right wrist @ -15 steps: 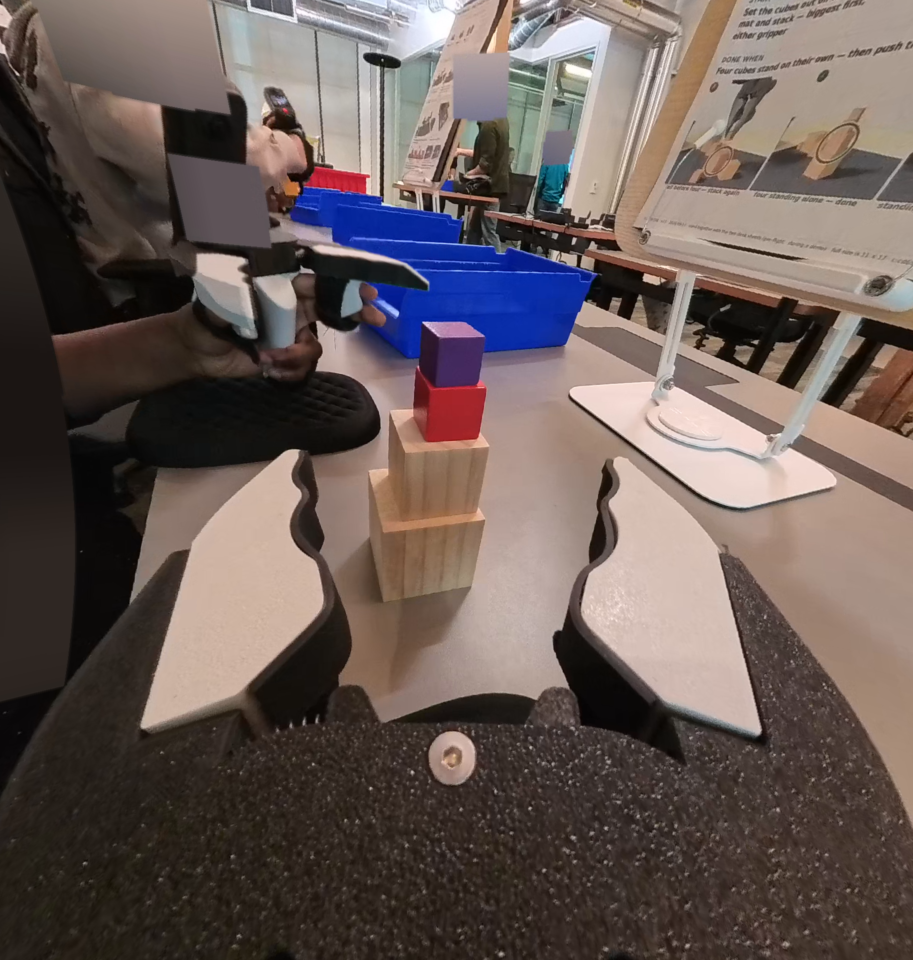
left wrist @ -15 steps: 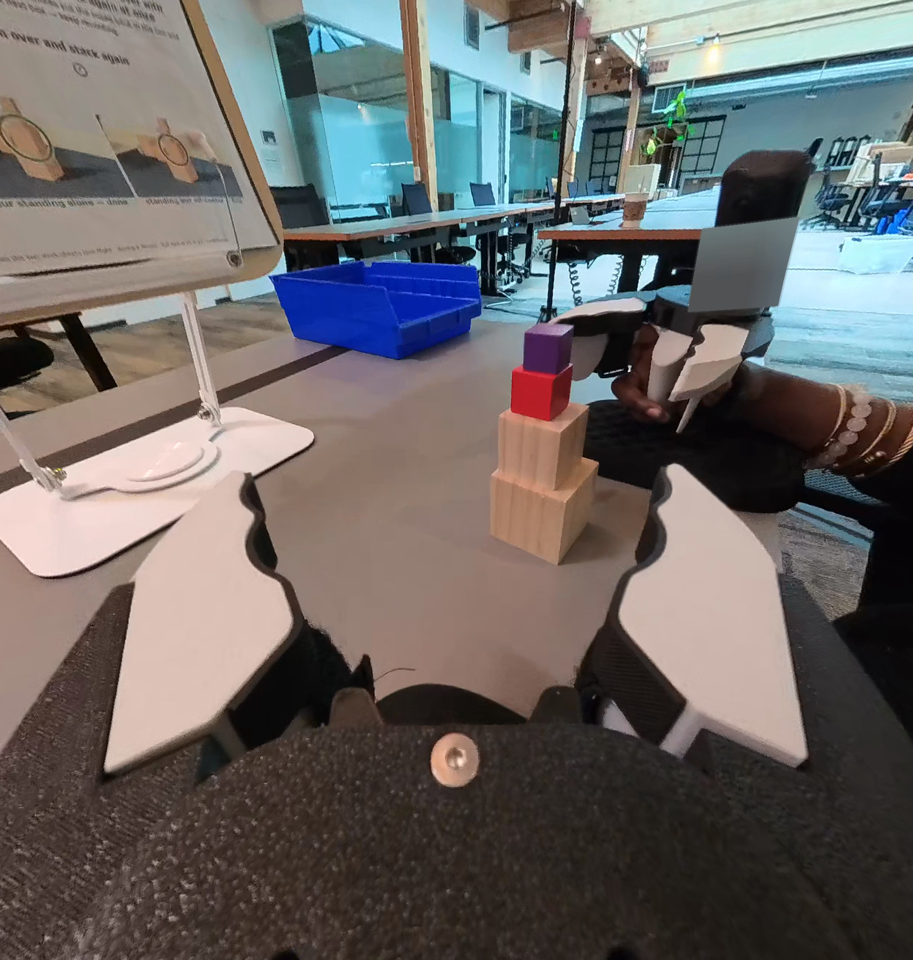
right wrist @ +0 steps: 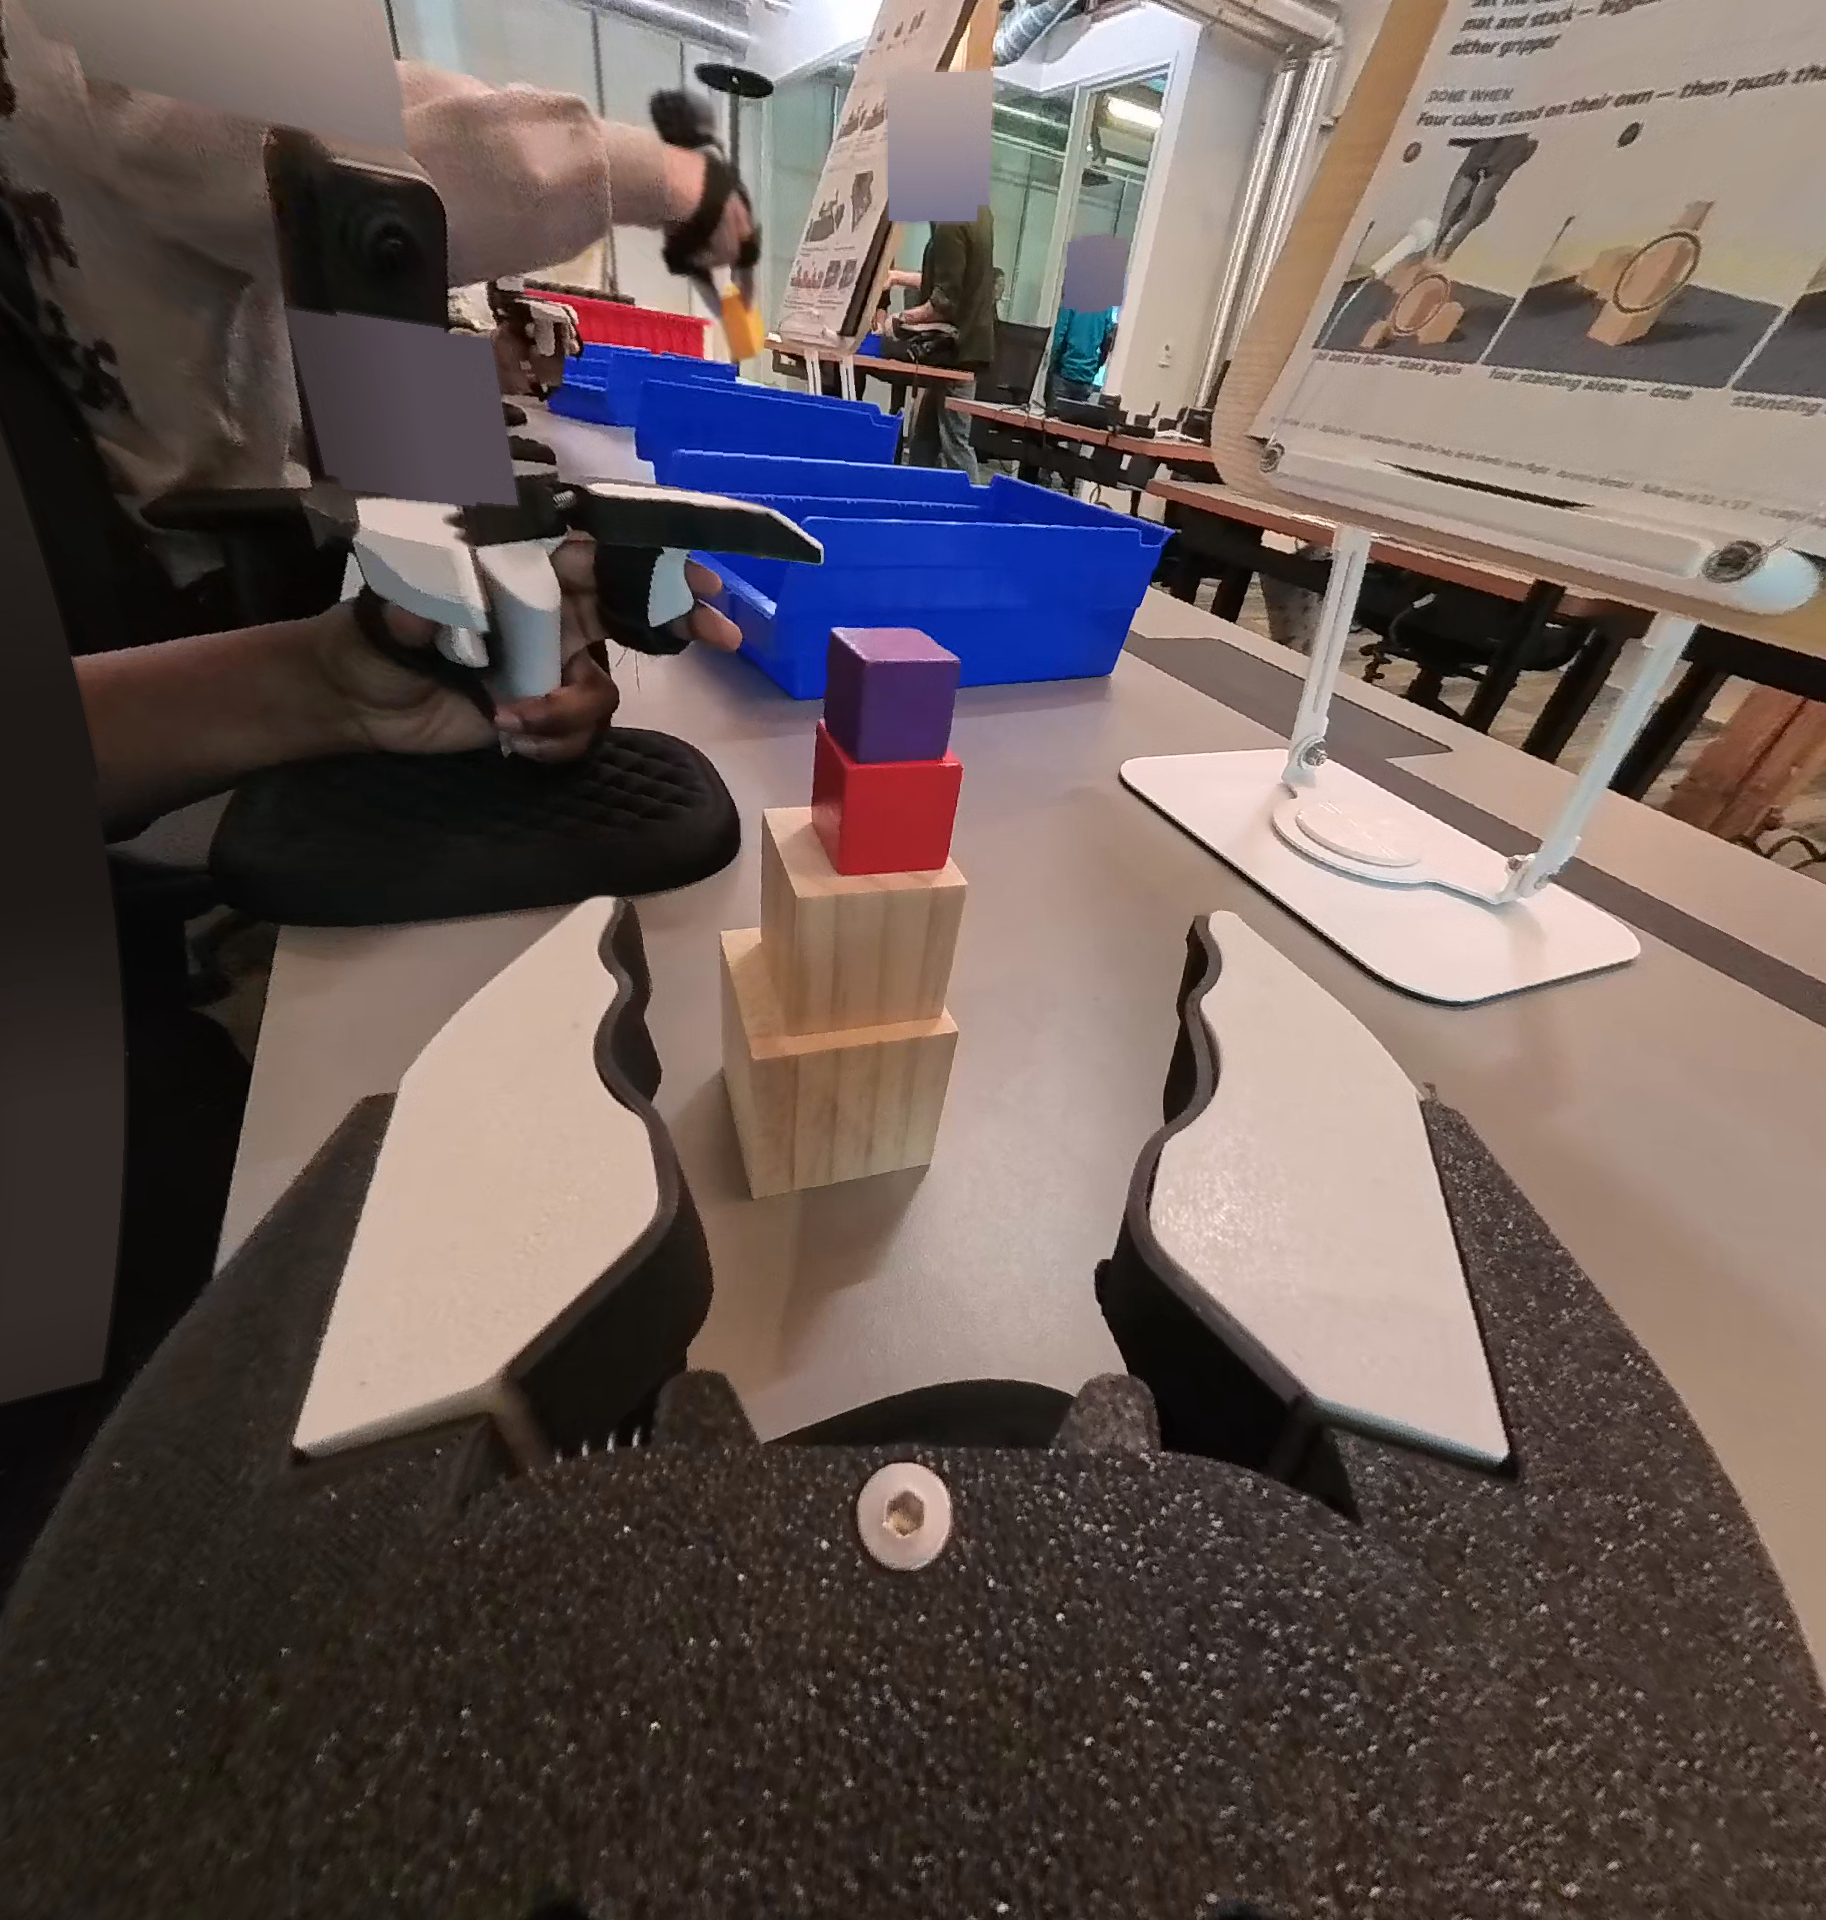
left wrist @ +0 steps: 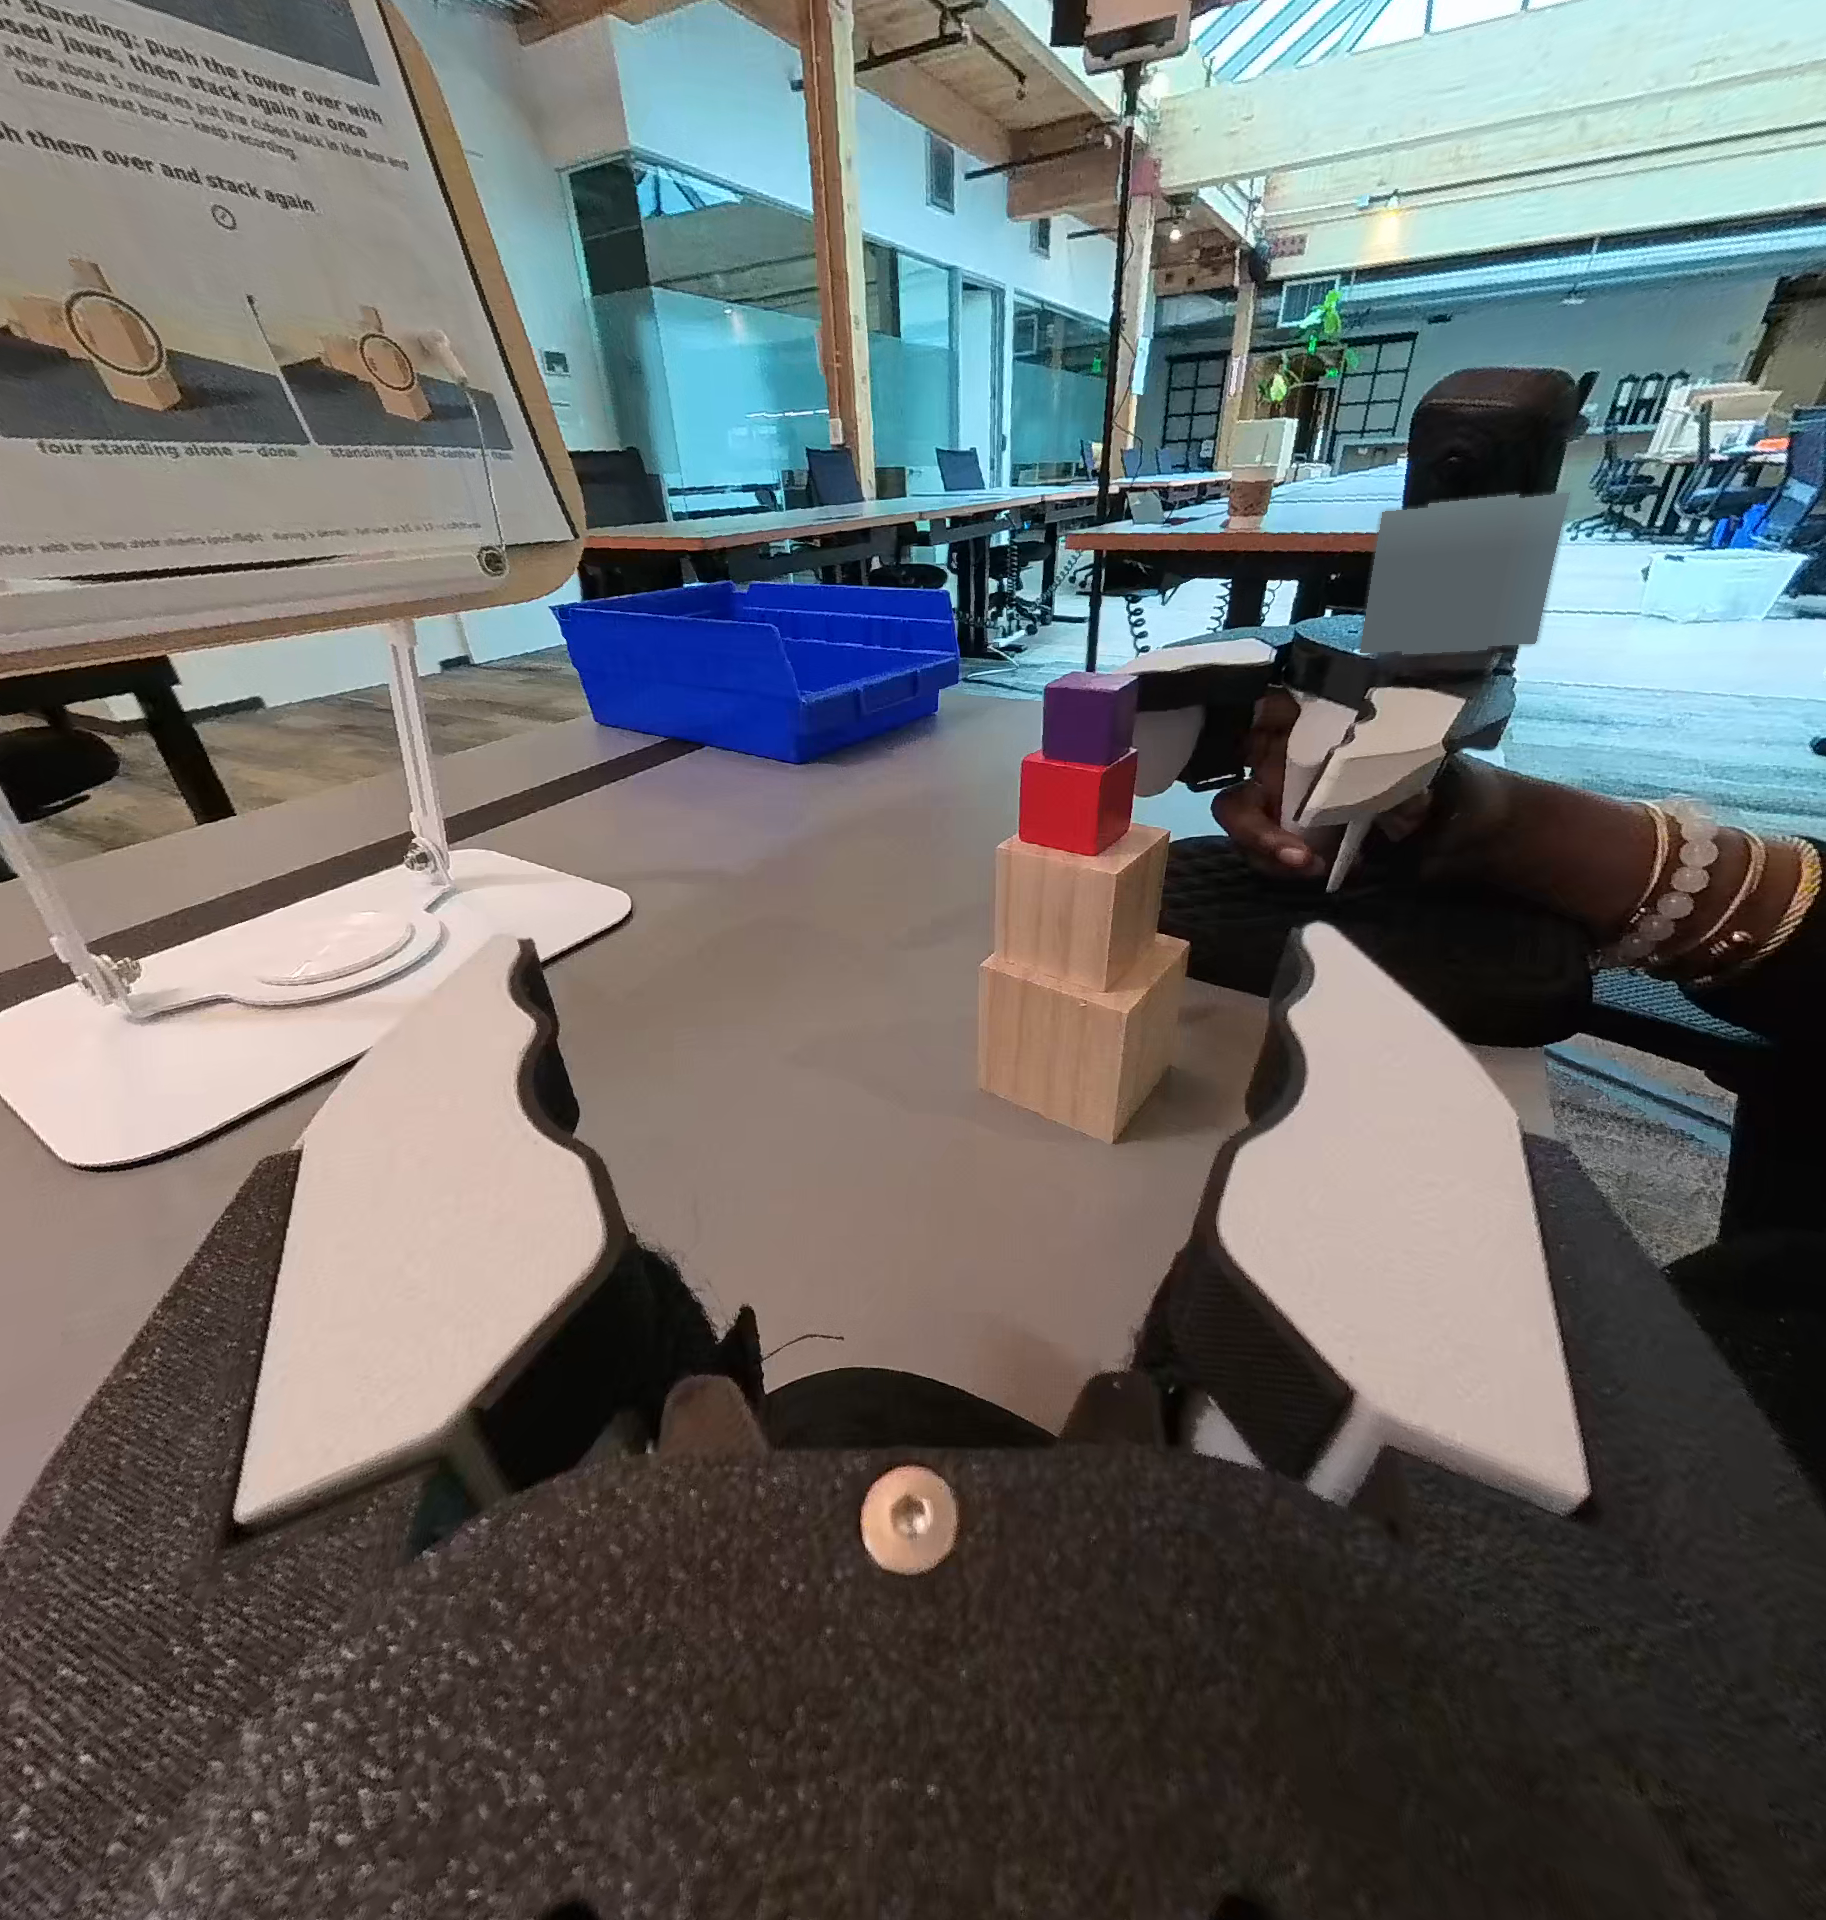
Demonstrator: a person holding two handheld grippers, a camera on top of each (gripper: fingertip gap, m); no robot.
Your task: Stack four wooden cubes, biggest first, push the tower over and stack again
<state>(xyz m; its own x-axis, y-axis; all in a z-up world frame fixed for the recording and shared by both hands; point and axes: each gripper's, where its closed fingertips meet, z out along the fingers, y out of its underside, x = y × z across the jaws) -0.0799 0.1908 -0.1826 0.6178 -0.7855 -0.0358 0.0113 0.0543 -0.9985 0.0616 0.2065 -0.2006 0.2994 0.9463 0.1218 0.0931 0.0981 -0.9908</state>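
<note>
A tower of four cubes stands on the grey table [left wrist: 784, 987]: a large wooden cube [left wrist: 1075, 1039] at the bottom, a smaller wooden cube [left wrist: 1080, 904], a red cube [left wrist: 1077, 800] and a purple cube [left wrist: 1089, 717] on top. My left gripper [left wrist: 914, 940] is open and empty, with the tower ahead and a little to its right. My right gripper [right wrist: 907, 920] is open and empty. The tower [right wrist: 847, 1039] stands just ahead, in line with the gap between its fingers, untouched. Each gripper shows in the other view, held in a hand beyond the tower: the right [left wrist: 1335, 748], the left [right wrist: 628, 592].
A blue bin [left wrist: 763, 675] stands behind the tower. A white stand [left wrist: 265, 997] holds an instruction board [left wrist: 213, 312] to one side. A black padded rest [right wrist: 473, 821] lies under the left hand. More blue bins [right wrist: 763, 416] and people are farther back. The red cube [left wrist: 1077, 800] is about 6 cm from my right fingertips.
The left fingers have drawn slightly closer together and the left view has tipped up a little. The right gripper has edged a touch closer to the tower. The tower has not moved.
</note>
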